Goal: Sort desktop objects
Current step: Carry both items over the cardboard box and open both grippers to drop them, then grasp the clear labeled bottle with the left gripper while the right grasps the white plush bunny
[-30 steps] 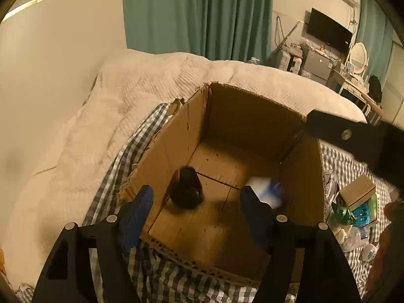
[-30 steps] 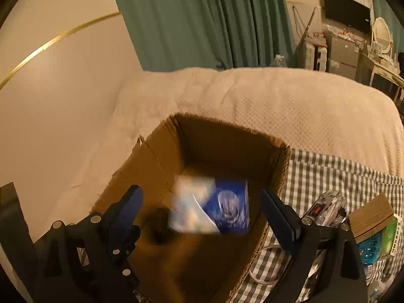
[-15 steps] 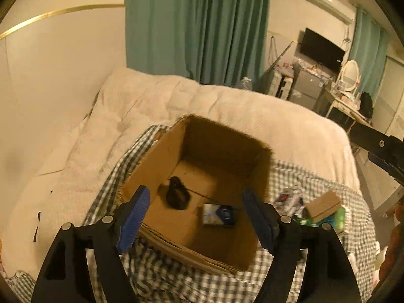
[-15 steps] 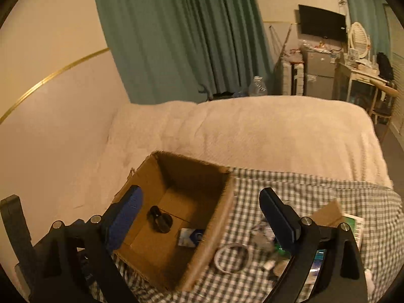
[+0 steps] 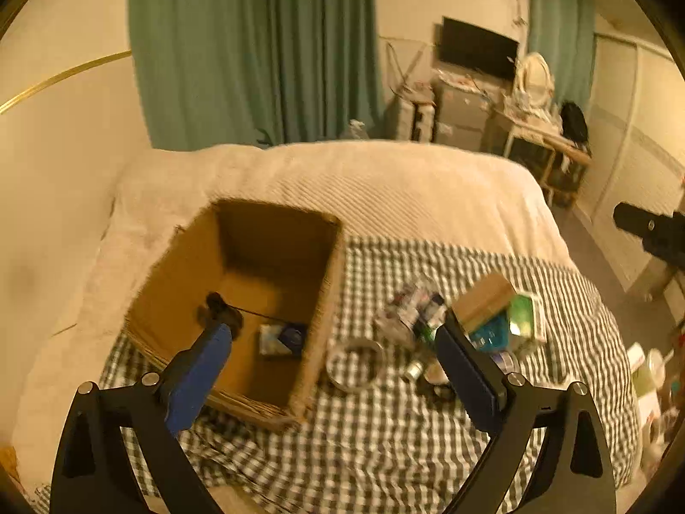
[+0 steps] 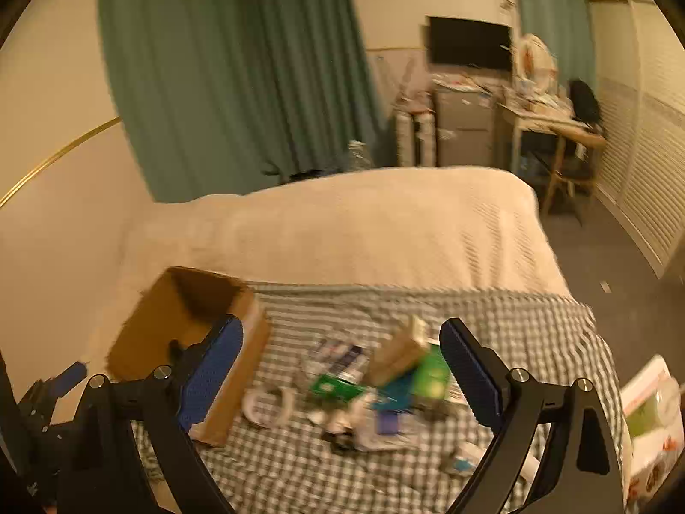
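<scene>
An open cardboard box (image 5: 325, 300) (image 6: 145, 334) stands on a checked cloth (image 5: 385, 441) on the bed. Inside lie a black object (image 5: 222, 315) and a blue and white packet (image 5: 282, 338). Right of the box sits a pile of small items: a tape ring (image 5: 353, 362) (image 6: 267, 407), a brown carton (image 5: 481, 302) (image 6: 396, 355), green packets (image 5: 520, 315) (image 6: 432, 375), tubes. My left gripper (image 5: 334, 332) hangs above the box's right wall, its jaws opening with nothing held. My right gripper (image 6: 340, 334) is open and empty above the pile.
A cream blanket (image 5: 364, 188) covers the bed behind the cloth. The wall runs along the left. Teal curtains, a dresser with a TV and a desk stand at the far end. White packages (image 6: 650, 411) lie at the bed's right edge.
The blue packet dropped from the right gripper into the box. Both grippers pulled back, rose and swung right, away from the box toward the pile. The left jaws spread wider.
</scene>
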A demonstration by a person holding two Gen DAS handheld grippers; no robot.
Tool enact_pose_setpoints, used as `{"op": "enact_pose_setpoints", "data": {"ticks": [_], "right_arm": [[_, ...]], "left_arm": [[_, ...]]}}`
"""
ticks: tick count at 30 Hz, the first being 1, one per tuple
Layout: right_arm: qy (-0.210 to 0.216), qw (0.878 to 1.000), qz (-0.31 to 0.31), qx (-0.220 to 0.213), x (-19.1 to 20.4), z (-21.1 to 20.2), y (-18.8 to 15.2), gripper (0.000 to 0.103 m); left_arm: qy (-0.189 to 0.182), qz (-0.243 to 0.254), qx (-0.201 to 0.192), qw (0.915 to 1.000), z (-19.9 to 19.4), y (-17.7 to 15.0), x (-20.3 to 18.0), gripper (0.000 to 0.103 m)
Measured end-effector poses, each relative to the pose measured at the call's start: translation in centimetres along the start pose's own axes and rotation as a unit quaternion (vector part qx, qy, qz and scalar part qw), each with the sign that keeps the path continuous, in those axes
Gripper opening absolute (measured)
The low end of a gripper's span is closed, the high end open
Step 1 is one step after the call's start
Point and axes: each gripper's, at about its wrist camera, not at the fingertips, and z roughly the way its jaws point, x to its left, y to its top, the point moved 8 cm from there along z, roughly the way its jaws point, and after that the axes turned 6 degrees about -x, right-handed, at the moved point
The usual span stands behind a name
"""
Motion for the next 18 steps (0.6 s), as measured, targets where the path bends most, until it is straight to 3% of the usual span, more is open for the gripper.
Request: {"op": "enact_pose_setpoints", "data": {"ticks": [6, 11, 18], "right_arm": [[-0.047, 0.999, 0.015, 0.012, -7.3, -0.3, -1.8, 0.094], [-0.057, 0.998, 0.005, 0.023, -10.6, 0.7, -4.4, 0.094], [-0.060, 0.995, 0.022, 0.079, -14.6, 3.8, -12.3, 0.094]], "left_arm": [[-0.022, 0.039, 0.038, 0.9983, 2.2, -3.5, -4.5, 0.099], [-0.034, 0.022, 0.081, 0.9959, 5.8, -7.1, -7.9, 0.099], [-0.068, 0.025, 0.047, 0.9963, 8.9, -9.5, -14.5, 0.098]]}}
